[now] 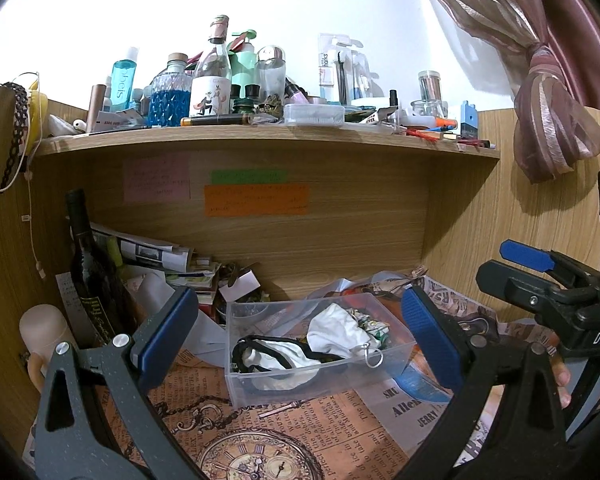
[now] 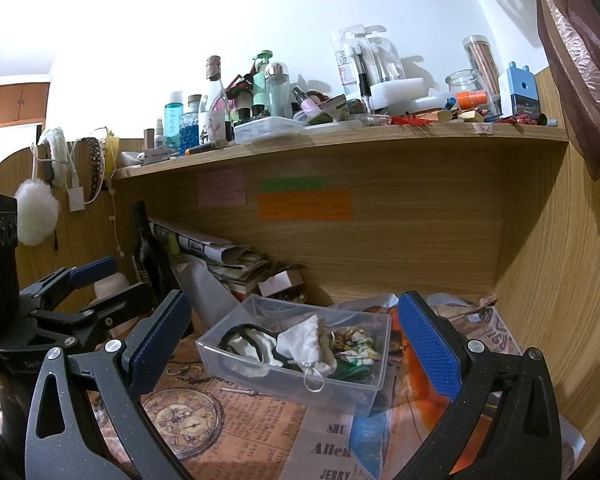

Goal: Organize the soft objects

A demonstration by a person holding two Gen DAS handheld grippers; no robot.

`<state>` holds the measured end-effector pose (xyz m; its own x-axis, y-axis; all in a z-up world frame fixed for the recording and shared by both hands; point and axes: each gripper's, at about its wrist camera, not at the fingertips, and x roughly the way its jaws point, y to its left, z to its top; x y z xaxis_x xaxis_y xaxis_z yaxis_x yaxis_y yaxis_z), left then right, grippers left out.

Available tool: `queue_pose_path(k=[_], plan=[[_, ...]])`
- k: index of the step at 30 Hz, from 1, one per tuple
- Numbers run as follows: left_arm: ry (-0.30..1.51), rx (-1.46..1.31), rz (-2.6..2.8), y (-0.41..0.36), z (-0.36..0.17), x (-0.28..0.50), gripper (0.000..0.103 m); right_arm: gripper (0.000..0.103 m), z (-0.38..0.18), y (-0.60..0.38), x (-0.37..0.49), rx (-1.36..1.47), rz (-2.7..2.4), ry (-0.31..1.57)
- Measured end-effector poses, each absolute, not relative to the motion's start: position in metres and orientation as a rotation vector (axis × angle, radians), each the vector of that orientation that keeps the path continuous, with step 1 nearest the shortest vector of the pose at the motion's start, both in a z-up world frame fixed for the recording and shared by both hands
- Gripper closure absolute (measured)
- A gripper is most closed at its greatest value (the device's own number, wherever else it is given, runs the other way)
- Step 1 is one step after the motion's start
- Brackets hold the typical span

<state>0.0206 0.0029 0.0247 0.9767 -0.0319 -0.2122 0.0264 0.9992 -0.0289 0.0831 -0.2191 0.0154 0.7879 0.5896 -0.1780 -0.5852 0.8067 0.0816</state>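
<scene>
Both grippers [image 1: 300, 340] [image 2: 296, 344] hover, jaws spread.

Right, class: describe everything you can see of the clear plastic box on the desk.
The clear plastic box is a shallow, open-topped rectangular tub with see-through walls and no lid in sight. It sits upright on the printed paper covering the desk, under the wooden shelf. Inside lie a white cloth, a black cord, a metal ring and some green patterned fabric. Neither gripper touches it.

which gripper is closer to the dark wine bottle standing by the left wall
Left. The left gripper sits on the bottle's side of the clear plastic box, with the wine bottle just beyond its left finger. The right gripper is farther right.
</scene>
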Motion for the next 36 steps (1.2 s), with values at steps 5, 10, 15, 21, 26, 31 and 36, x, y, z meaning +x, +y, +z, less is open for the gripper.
queue_pose_path(k=[5, 10, 15, 21, 26, 31, 36], plan=[[0.216, -0.028, -0.029, 0.0037, 0.0239, 0.0212, 0.0, 0.0, 0.0154, -0.2189, 0.0829, 0.023, 0.634, 0.2], [0.223, -0.026, -0.032, 0.0044, 0.0213, 0.0239, 0.0, 0.0, 0.0144, -0.2175, 0.083, 0.022, 0.633, 0.202], [0.226, -0.026, -0.033, 0.0047, 0.0202, 0.0247, 0.0, 0.0, 0.0132, -0.2163, 0.0828, 0.017, 0.629, 0.205], [0.232, -0.026, -0.035, 0.0052, 0.0183, 0.0265, 0.0, 0.0, 0.0109, -0.2139, 0.0827, 0.02, 0.625, 0.213], [0.231, -0.026, -0.038, 0.0042, 0.0174, 0.0263, 0.0, 0.0, 0.0105, -0.2138, 0.0834, 0.021, 0.622, 0.215], [0.227, -0.032, -0.047, 0.0055, 0.0182, 0.026, 0.0, 0.0, 0.01, -0.2132, 0.0843, 0.024, 0.619, 0.217], [0.227, -0.035, -0.053, 0.0059, 0.0182, 0.0261, 0.0, 0.0, 0.009, -0.2118, 0.0868, 0.024, 0.614, 0.224]])
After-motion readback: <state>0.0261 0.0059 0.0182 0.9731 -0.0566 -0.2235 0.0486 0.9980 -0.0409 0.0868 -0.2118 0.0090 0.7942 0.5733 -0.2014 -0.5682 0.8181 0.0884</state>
